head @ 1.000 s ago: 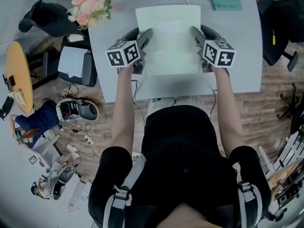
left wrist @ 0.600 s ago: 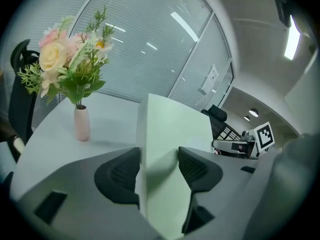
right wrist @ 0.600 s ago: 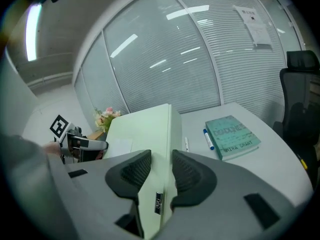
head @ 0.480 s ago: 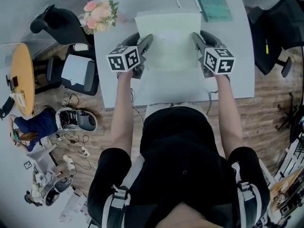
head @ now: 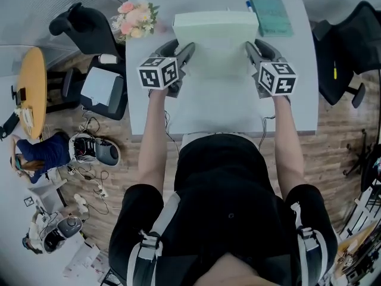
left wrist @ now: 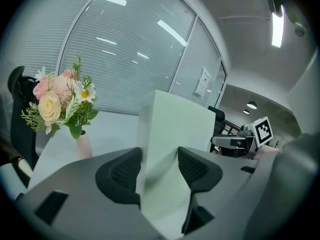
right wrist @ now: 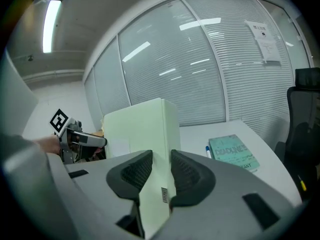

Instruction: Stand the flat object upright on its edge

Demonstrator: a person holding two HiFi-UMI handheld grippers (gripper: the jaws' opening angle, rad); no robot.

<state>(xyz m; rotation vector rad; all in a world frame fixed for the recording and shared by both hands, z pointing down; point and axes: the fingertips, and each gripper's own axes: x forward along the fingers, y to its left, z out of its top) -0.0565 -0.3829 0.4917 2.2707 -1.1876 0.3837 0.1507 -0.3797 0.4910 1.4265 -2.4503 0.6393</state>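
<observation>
A pale green flat board (head: 215,37) is gripped at its two side edges over the white table (head: 220,109), tilted up so that it looks short from the head view. My left gripper (head: 186,50) clamps its left edge; in the left gripper view both pads (left wrist: 122,171) press on the board (left wrist: 175,124). My right gripper (head: 252,47) clamps the right edge, its jaws closing, and in the right gripper view the pads (right wrist: 185,171) squeeze the thin edge (right wrist: 162,134). The board's bottom edge is hidden behind the jaws.
A vase of pink flowers (head: 136,19) stands at the table's far left corner. A teal book (head: 271,14) and a pen (head: 248,6) lie at the far right. Black office chairs (head: 83,25) (head: 345,46) flank the table.
The board has tilted from lying nearly flat to steeply raised, looking much shorter from above. Both grippers have stayed on its side edges and shifted slightly away from me.
</observation>
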